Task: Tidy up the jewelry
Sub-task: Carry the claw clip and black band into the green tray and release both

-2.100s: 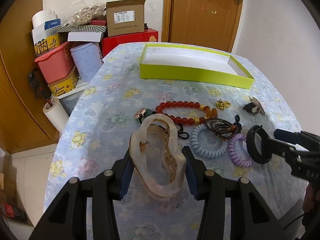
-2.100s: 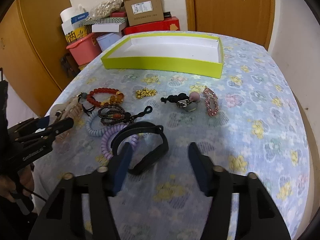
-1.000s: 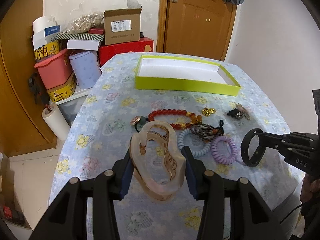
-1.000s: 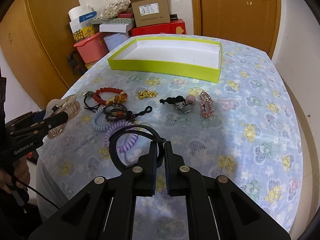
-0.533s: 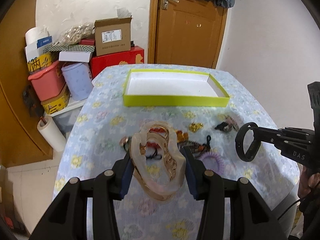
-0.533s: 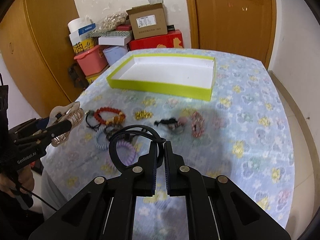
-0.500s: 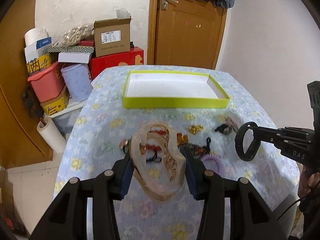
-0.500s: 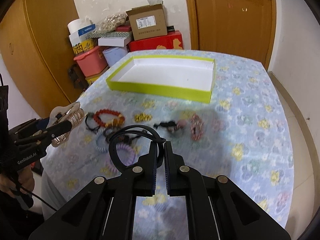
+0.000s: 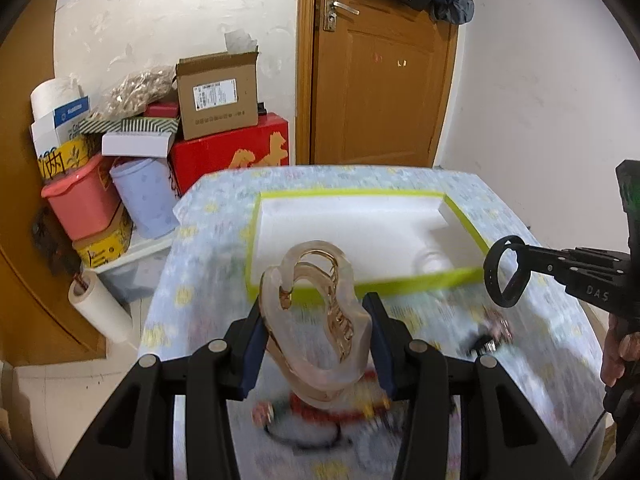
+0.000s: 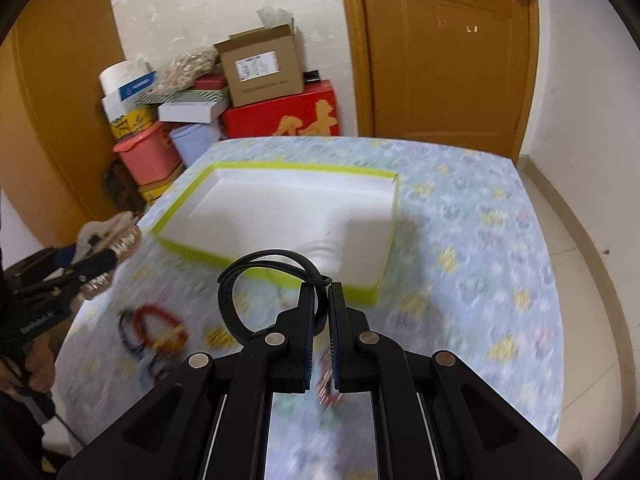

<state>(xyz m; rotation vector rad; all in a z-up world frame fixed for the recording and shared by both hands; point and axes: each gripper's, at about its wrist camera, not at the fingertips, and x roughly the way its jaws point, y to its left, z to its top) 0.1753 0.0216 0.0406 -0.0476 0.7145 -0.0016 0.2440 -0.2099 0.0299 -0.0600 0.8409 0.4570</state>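
My left gripper (image 9: 318, 312) is shut on a translucent pink hair claw clip (image 9: 316, 320) and holds it in the air near the front edge of a lime-green tray (image 9: 360, 286) with a white, empty floor. My right gripper (image 10: 320, 300) is shut on a black band (image 10: 240, 280) and holds it above the tray's near edge (image 10: 264, 276). The right gripper and band also show in the left wrist view (image 9: 505, 276); the left gripper with the clip shows in the right wrist view (image 10: 106, 244). A red bead bracelet (image 10: 160, 326) and other blurred jewelry lie on the table.
The table has a blue flowered cloth (image 10: 480, 240). Stacked boxes, a pink tub (image 9: 80, 200) and a paper roll (image 9: 100, 308) stand left of it. A wooden door (image 9: 380, 80) is behind. A small dark hair piece (image 9: 488, 336) lies right of the left gripper.
Both grippers have moved forward over the loose jewelry toward the green tray, each still holding its item. The tray now looks larger and nearer; the view is motion-blurred.
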